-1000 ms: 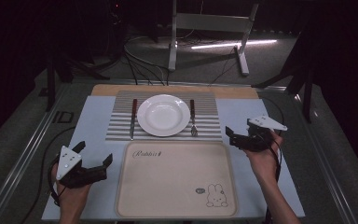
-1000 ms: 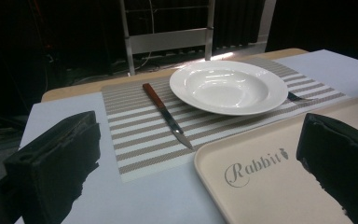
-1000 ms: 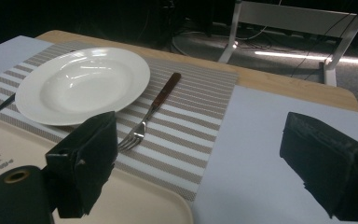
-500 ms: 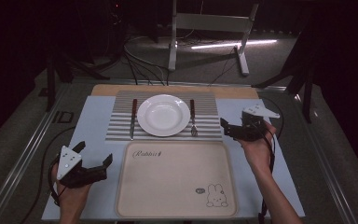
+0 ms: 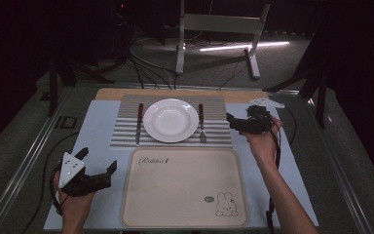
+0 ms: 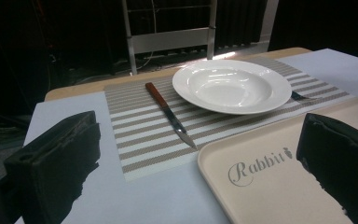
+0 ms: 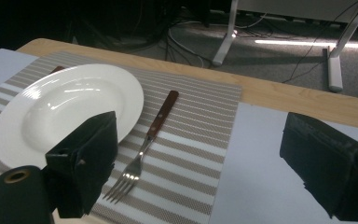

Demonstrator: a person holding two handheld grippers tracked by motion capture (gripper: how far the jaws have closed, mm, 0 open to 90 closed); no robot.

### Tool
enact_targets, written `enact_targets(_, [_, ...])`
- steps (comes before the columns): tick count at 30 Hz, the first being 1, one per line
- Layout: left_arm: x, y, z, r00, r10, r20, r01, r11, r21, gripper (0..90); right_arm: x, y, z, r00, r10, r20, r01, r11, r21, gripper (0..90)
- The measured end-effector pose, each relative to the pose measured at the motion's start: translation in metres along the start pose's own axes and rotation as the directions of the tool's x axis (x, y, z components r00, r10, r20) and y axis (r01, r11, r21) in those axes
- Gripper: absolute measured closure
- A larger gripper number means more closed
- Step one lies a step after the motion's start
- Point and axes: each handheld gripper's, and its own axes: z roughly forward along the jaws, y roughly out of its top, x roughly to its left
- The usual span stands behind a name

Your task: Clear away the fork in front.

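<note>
High view: my right gripper [image 5: 237,123] hovered just right of the fork [image 5: 201,124], jaws spread, empty. My left gripper [image 5: 97,171] sat near-left beside the tray [image 5: 185,222], spread too. Left gripper view: knife [image 6: 170,114] left of plate [image 6: 231,85]. Right gripper view: fork [image 7: 144,145] lay between my jaws on the striped mat [image 7: 196,112].

Fork [image 7: 142,151] reachable from right w/ clear mat; plate [image 7: 51,107] crowds its left

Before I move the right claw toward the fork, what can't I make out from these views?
- Fork: left gripper view, mostly hidden behind the plate.
- Knife: right gripper view, just the handle tip past the plate rim.
- Right claw: high view, too small and dark to judge its opening.
- Tray: left gripper view, cut off by the frame edge.
</note>
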Motion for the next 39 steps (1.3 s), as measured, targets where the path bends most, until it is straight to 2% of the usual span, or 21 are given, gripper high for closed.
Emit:
enact_targets(16, [0.001, -0.001, 0.000, 1.0000, 0.001, -0.003, -0.001, 1.0000, 0.000, 0.3, -0.002, 0.028, 0.031, 0.9984, -0.026, 0.051, 0.024, 0.999, 0.027, 11.5])
enact_targets(22, [0.001, -0.001, 0.000, 1.0000, 0.002, -0.004, -0.002, 1.0000, -0.002, 0.3, -0.003, 0.031, 0.043, 0.9978, -0.029, 0.059, 0.027, 0.999, 0.039, 11.5])
enact_targets(31, [0.001, -0.001, 0.001, 1.0000, 0.003, -0.002, -0.003, 1.0000, -0.001, 0.3, -0.004, 0.031, 0.060, 0.9982, -0.003, 0.059, 0.000, 0.999, 0.048, 11.5])
enact_targets(39, [0.001, -0.001, 0.002, 1.0000, 0.007, -0.001, -0.007, 1.0000, 0.002, 0.3, 0.001, 0.027, 0.082, 0.9977, -0.017, 0.065, 0.012, 0.997, 0.077, 11.5])
